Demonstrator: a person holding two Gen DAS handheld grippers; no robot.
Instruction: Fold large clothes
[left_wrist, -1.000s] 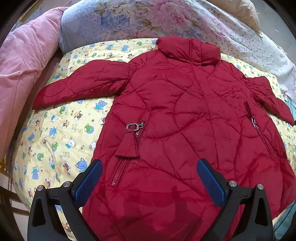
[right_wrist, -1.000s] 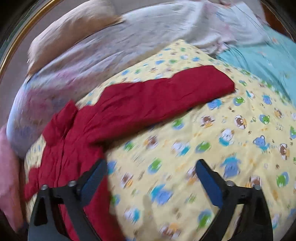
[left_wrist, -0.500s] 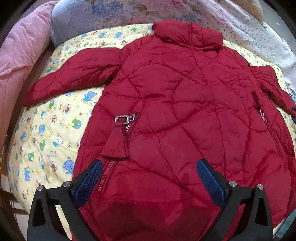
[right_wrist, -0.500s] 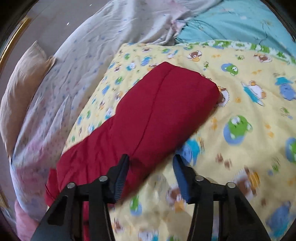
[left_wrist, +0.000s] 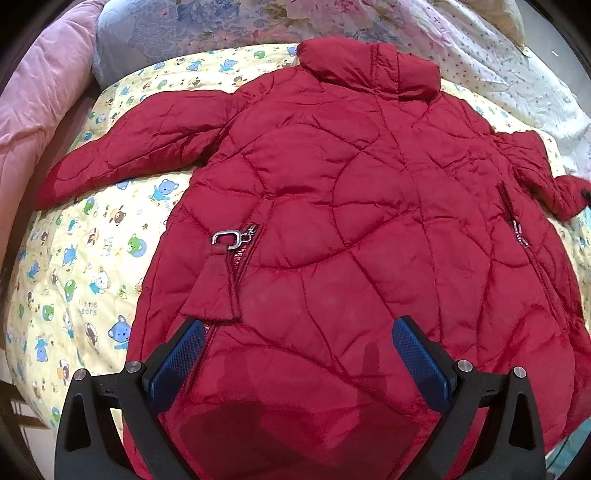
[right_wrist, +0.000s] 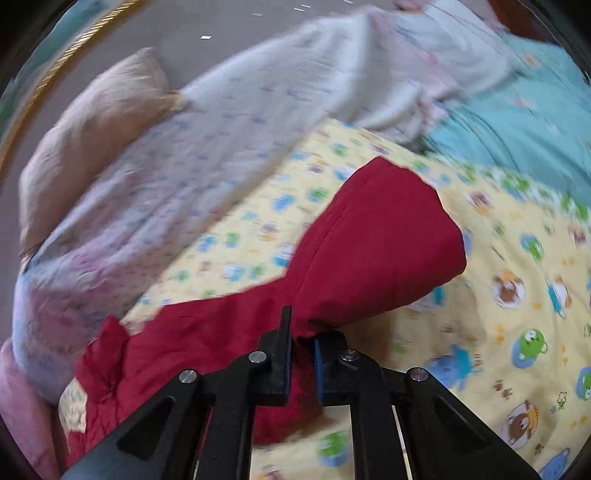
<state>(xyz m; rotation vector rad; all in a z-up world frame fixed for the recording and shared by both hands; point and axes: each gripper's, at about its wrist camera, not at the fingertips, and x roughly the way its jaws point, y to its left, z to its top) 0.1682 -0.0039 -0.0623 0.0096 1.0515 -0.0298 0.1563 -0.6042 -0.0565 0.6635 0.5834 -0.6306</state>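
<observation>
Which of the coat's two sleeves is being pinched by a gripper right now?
The sleeve on the coat's right side: the right gripper is shut on it near the cuff. The other sleeve lies flat, untouched, on the yellow bear-print sheet.

red quilted puffer coat (left_wrist: 369, 229) spread flat on yellow bear-print sheet (left_wrist: 88, 266), collar at far end, one sleeve (left_wrist: 140, 147) stretched out sideways, metal zipper pull at side pocket, other sleeve (right_wrist: 373, 251) bunched, cuff raised
</observation>
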